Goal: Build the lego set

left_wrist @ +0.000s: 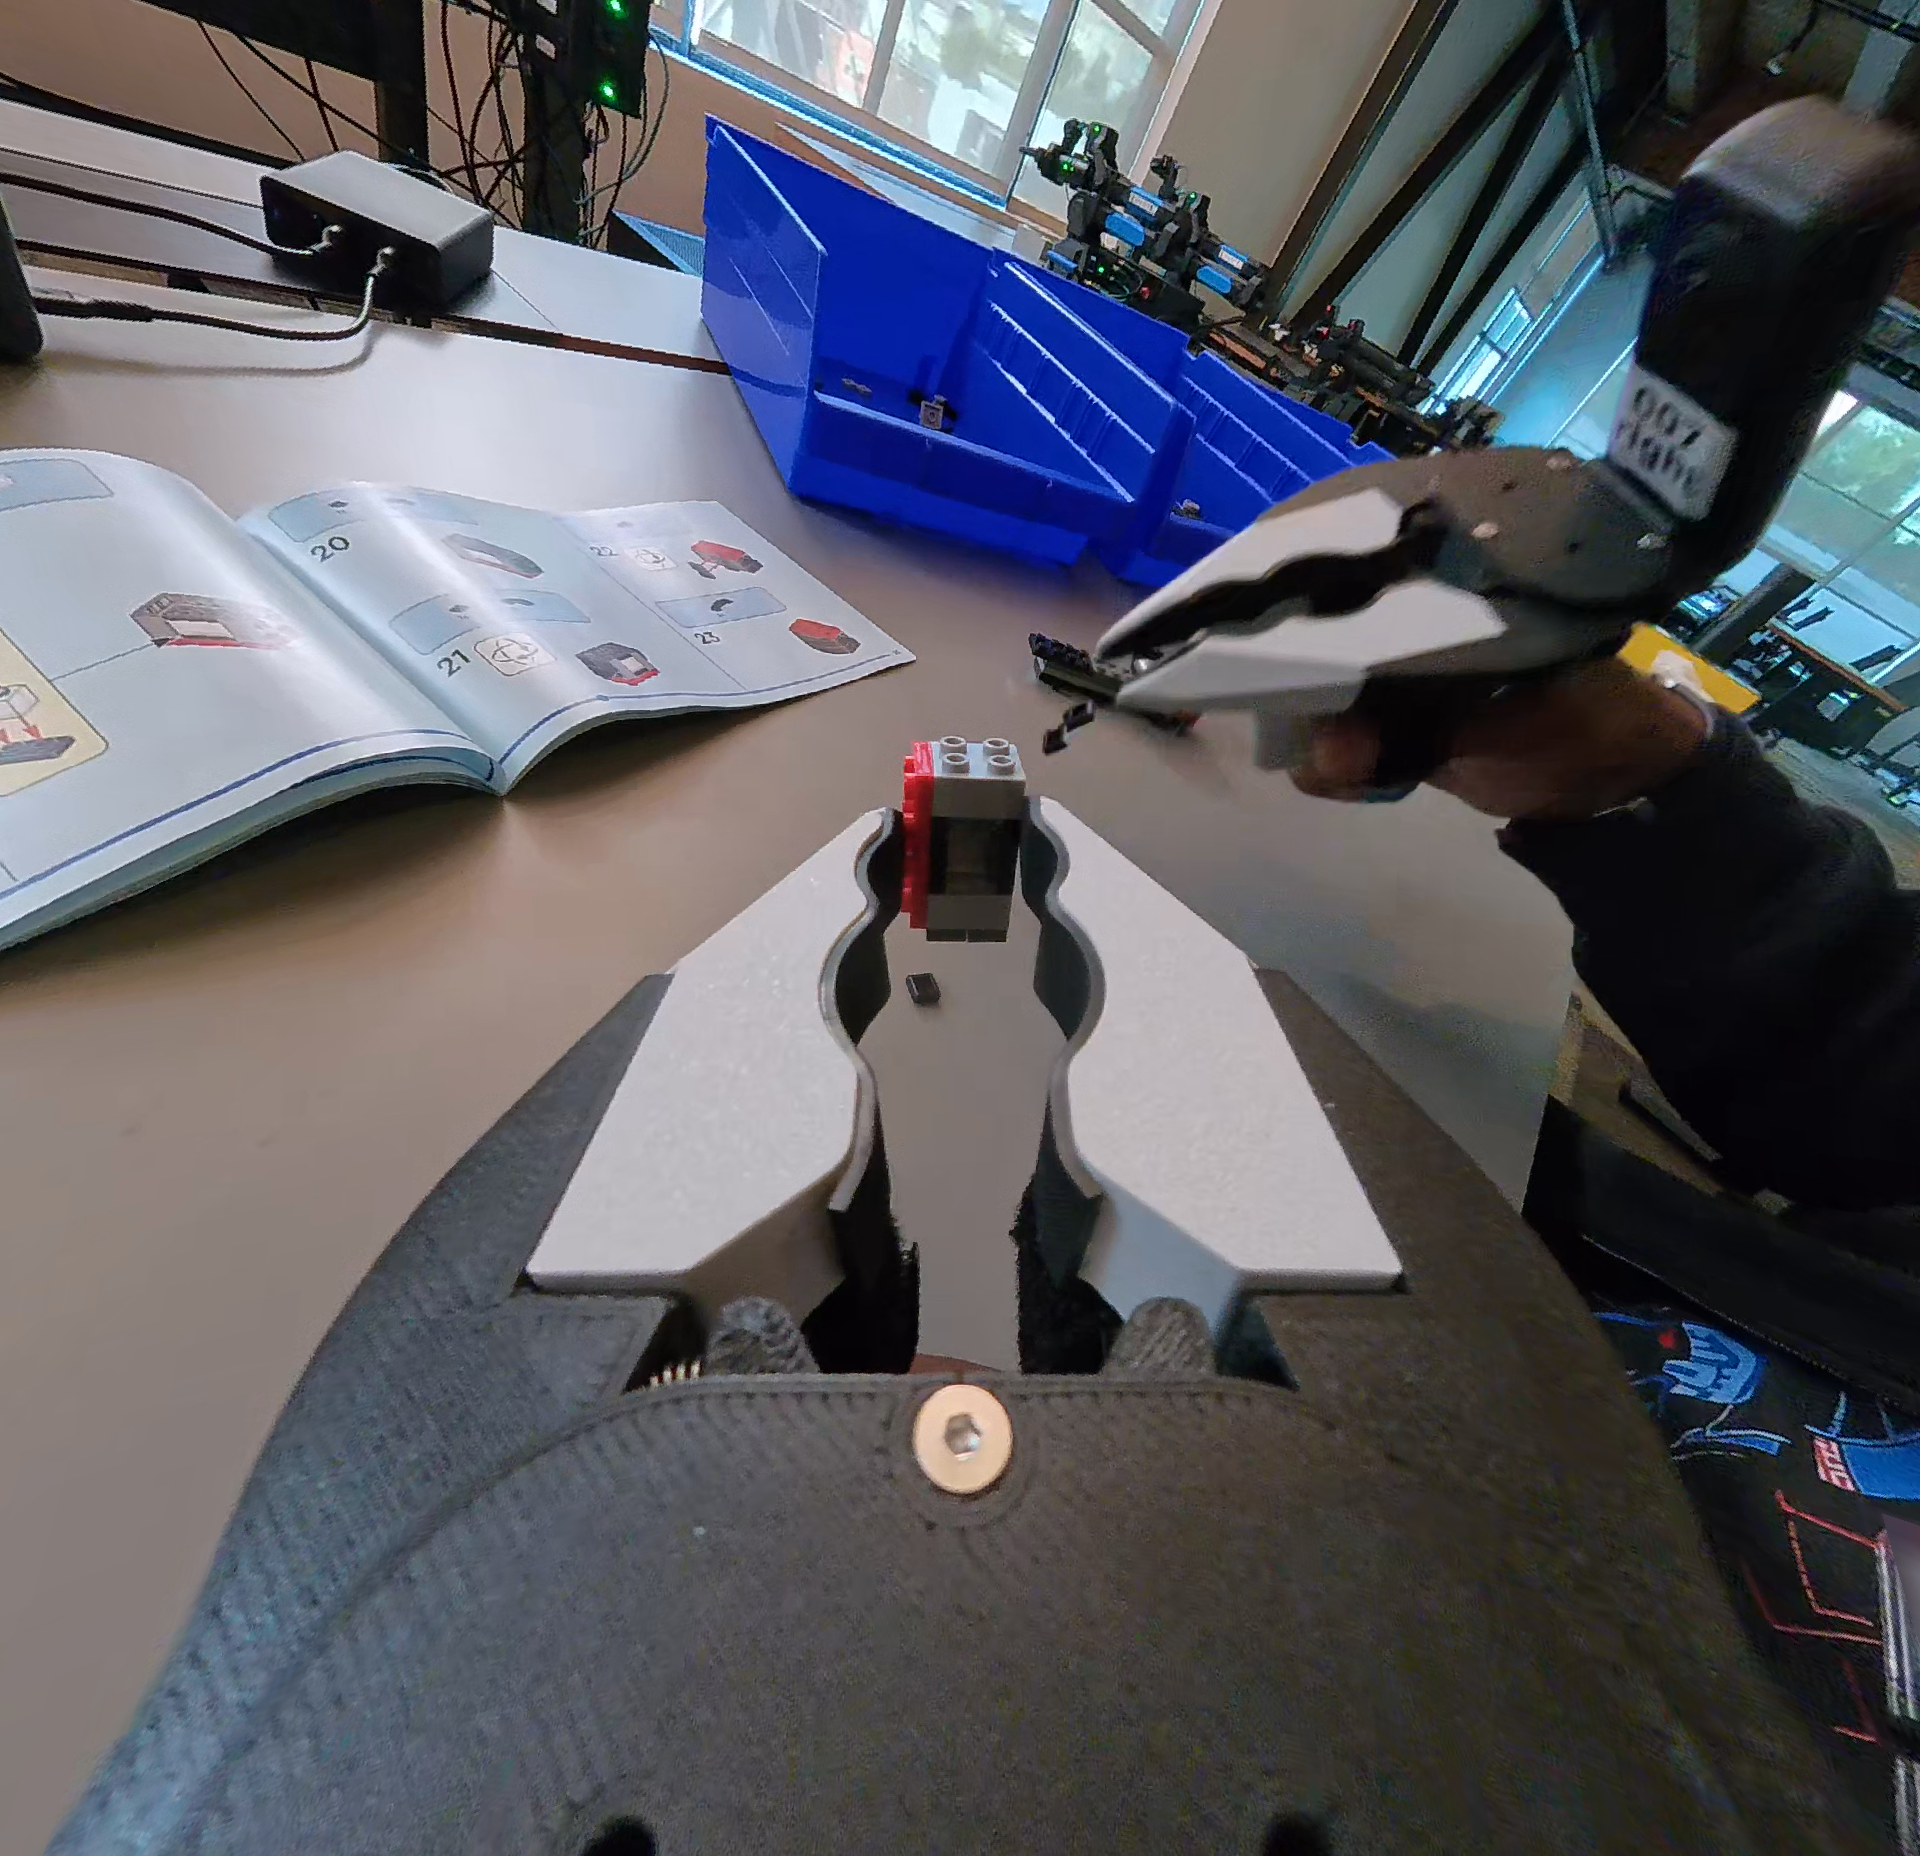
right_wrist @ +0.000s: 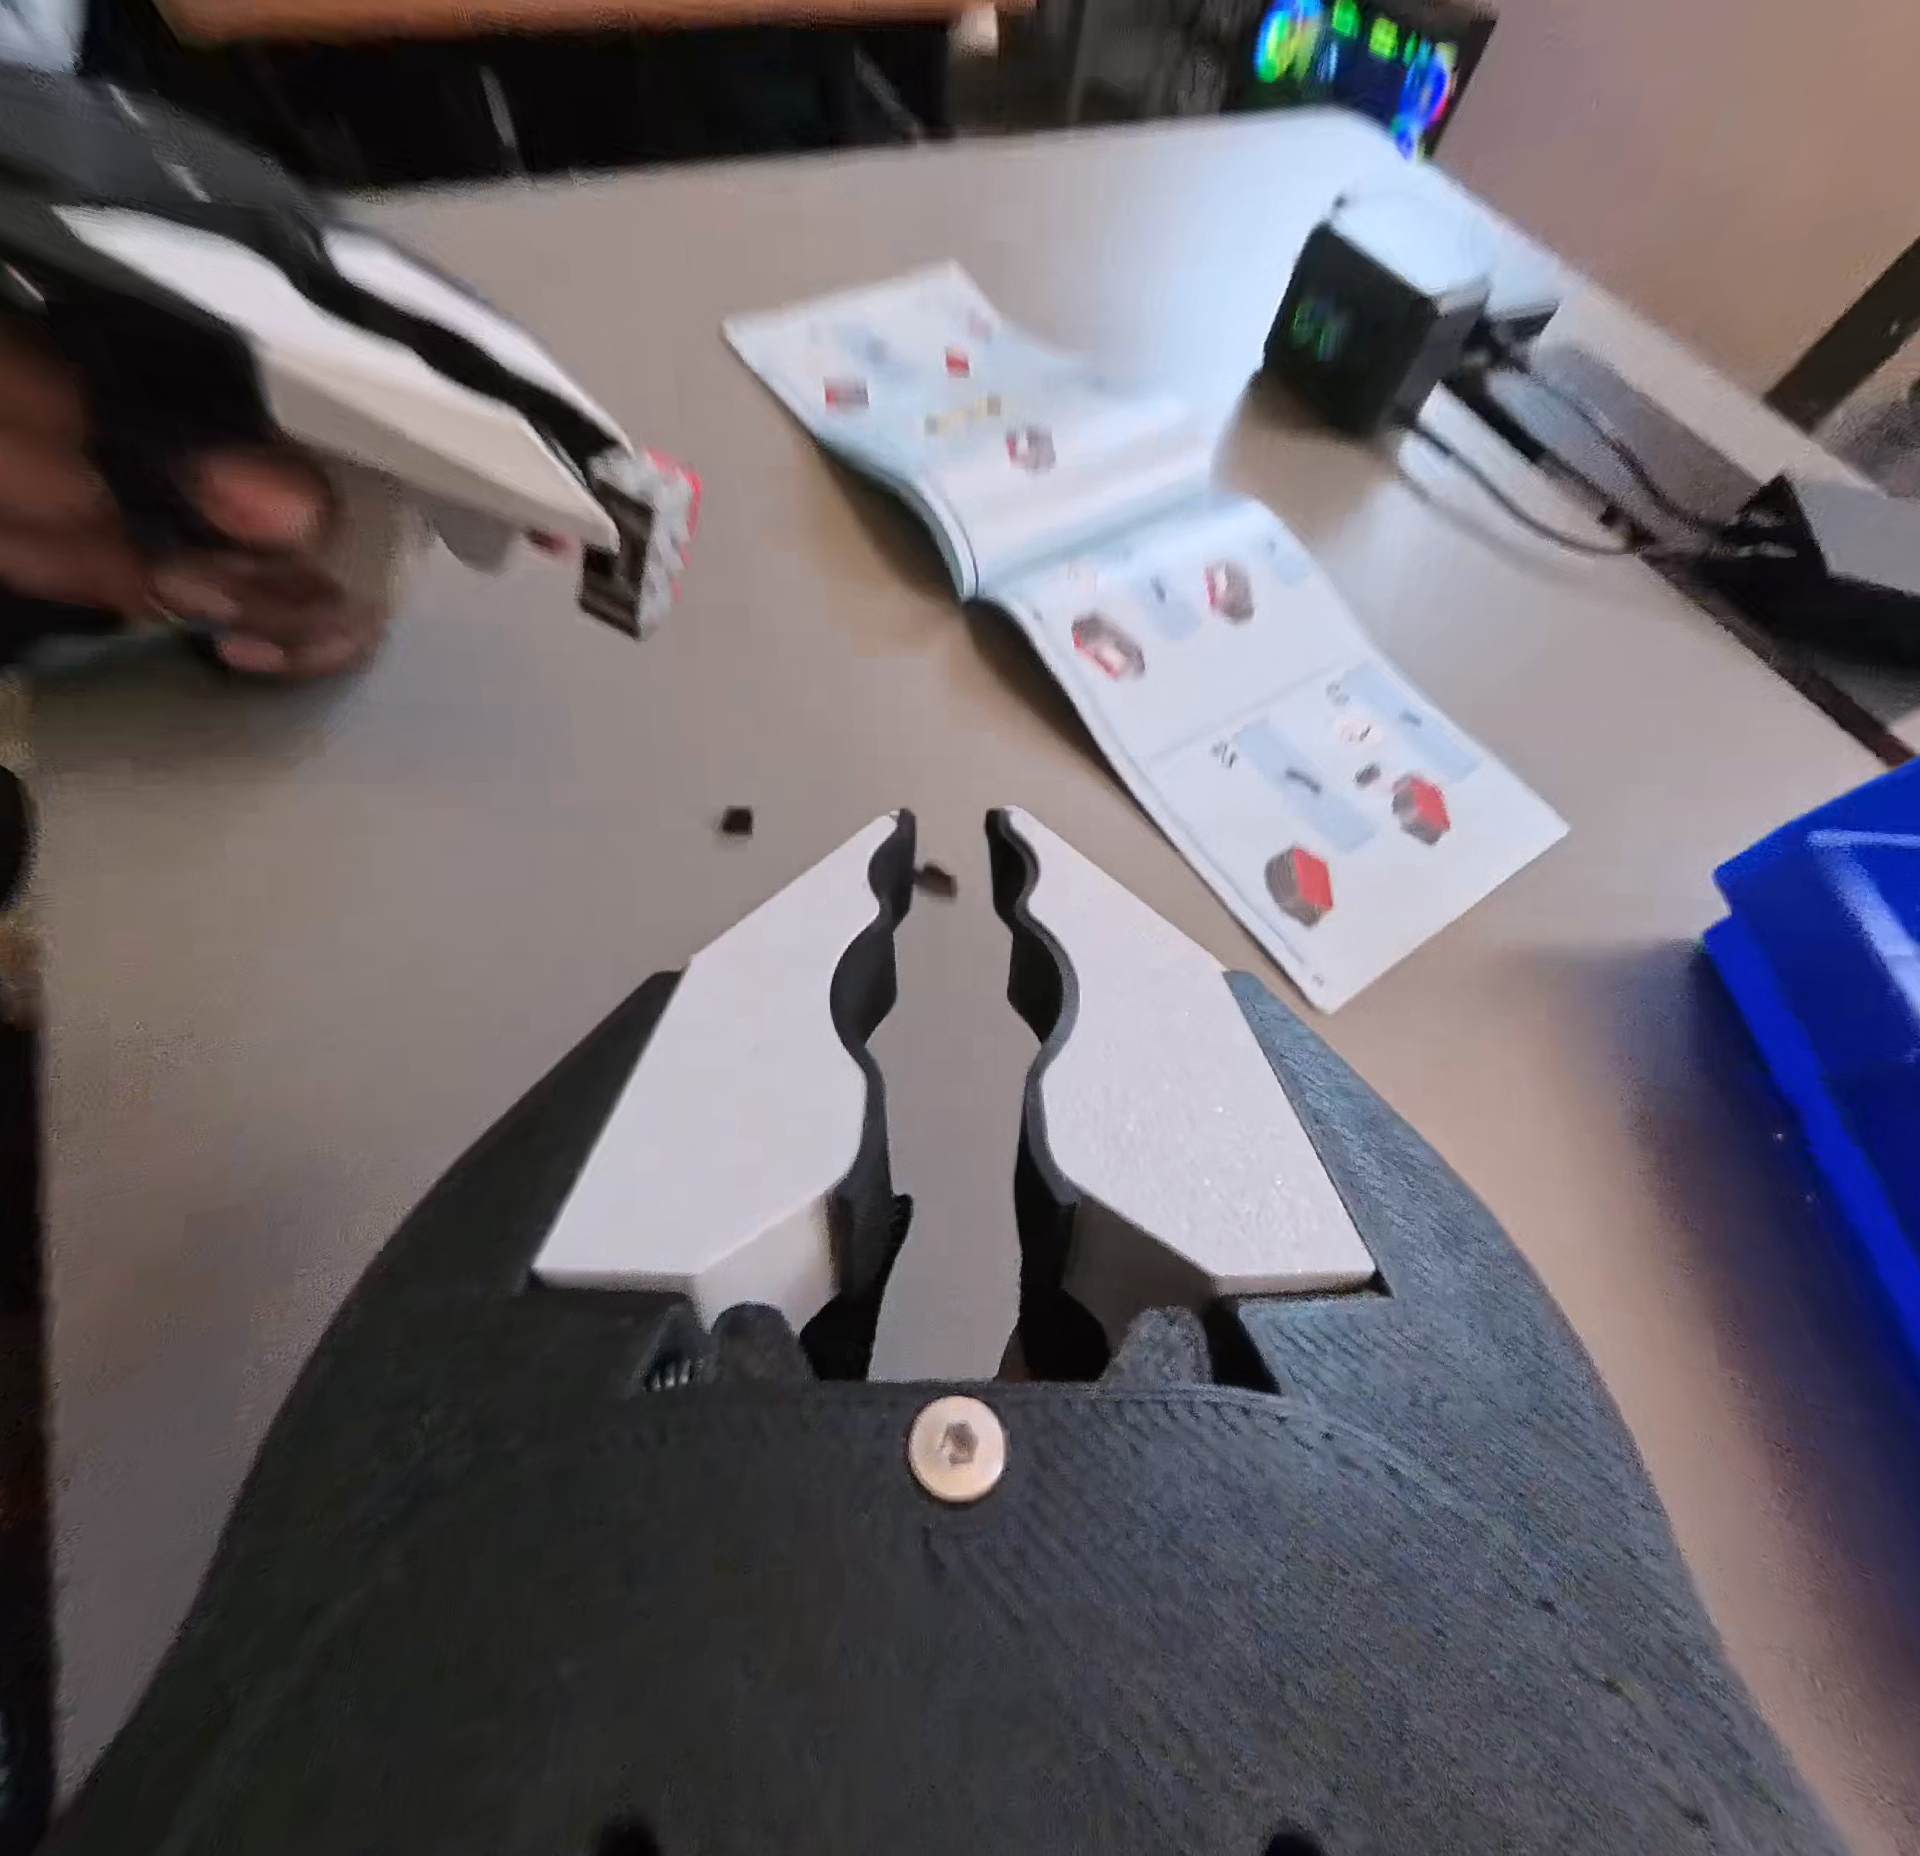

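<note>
- Grey-and-red lego assembly [left_wrist: 964, 850] clamped in left tool [left_wrist: 961, 819], clear of worktop [left_wrist: 312, 1079].
- Right tool [right_wrist: 943, 819] slightly parted, empty, over small black piece [right_wrist: 938, 879].
- Risk: tiny piece skids away if nudged.

Two grippers: left gripper [left_wrist: 961, 819], right gripper [right_wrist: 945, 819]. One partly built lego block [left_wrist: 966, 845], one open instruction booklet [left_wrist: 364, 643]. Three blue bins [left_wrist: 831, 352] upper centre; two small loose dark pieces [right_wrist: 736, 819] on the table.

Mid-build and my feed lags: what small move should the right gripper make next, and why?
Probably lower the right gripper onto the small black piece on the table and close. Its jaws stand open and empty just over that piece, while the left gripper already holds the red-and-grey assembly.
</note>
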